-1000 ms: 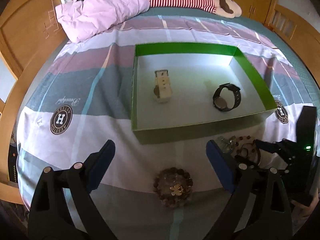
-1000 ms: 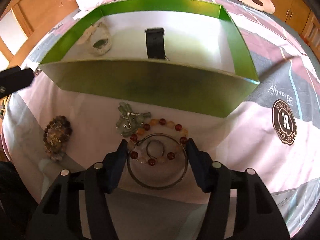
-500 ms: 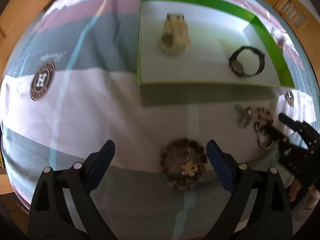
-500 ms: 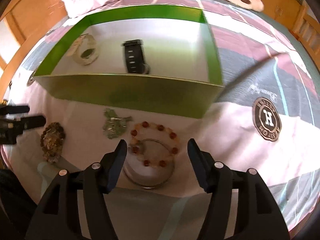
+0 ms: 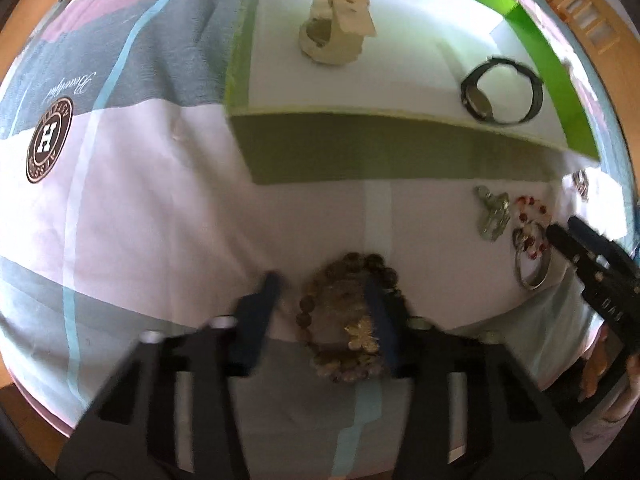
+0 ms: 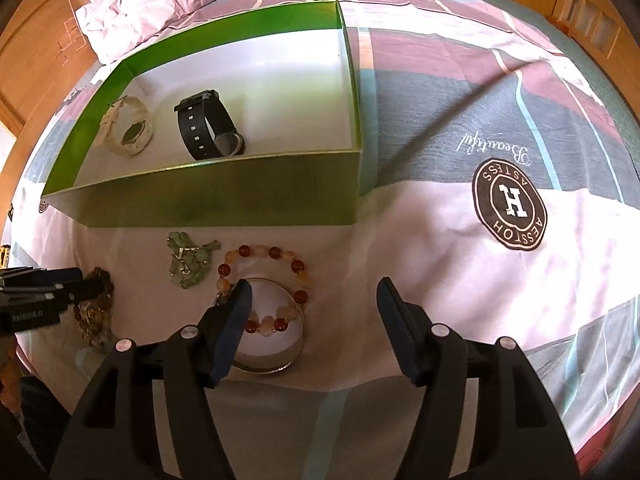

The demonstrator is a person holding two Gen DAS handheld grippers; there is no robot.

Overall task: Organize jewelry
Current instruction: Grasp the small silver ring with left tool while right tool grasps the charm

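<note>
While its jaws are closing, the left gripper (image 5: 320,312) straddles the brown bead bracelet (image 5: 352,320) on the bedspread (image 5: 160,216); light, floppy and slippery, it is probably best pinched across the bunched beads. Farther right, the right gripper (image 6: 314,308) stands wide, holding nothing, over the red bead bracelet (image 6: 266,280). Beyond sits the green box (image 6: 216,200).

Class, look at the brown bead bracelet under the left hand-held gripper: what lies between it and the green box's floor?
Only the box's near wall stands between the brown bead bracelet and the floor; the sheet between is bare.
</note>
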